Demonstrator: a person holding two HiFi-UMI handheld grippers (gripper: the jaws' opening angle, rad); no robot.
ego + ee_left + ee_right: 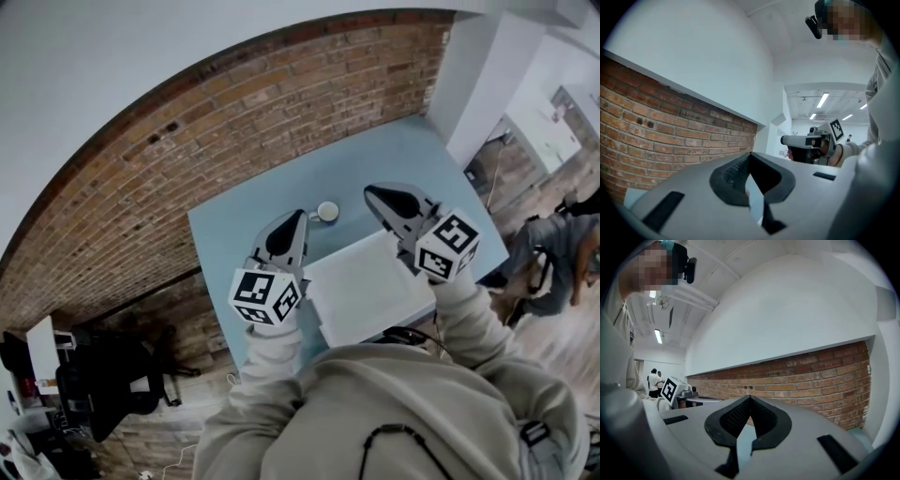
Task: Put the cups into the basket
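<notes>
One white cup [326, 212] stands upright on the light blue table [225, 234], between my two grippers and a little beyond their tips. The left gripper [302, 216] hovers just left of the cup, its jaws meeting at a point with nothing between them. The right gripper [368, 191] hangs to the cup's right, also shut and empty. A white rectangular basket [366, 286] lies on the table close to me, between both hands; I cannot tell its depth. Both gripper views, left gripper [750, 154] and right gripper [750, 397], look level at the brick wall, with the cup hidden.
A brick wall [234, 112] runs along the table's far edge. A white pillar [487, 75] rises at the table's far right corner. A seated person [562, 253] is to the right, and a dark chair and clutter [103, 384] sit on the floor at left.
</notes>
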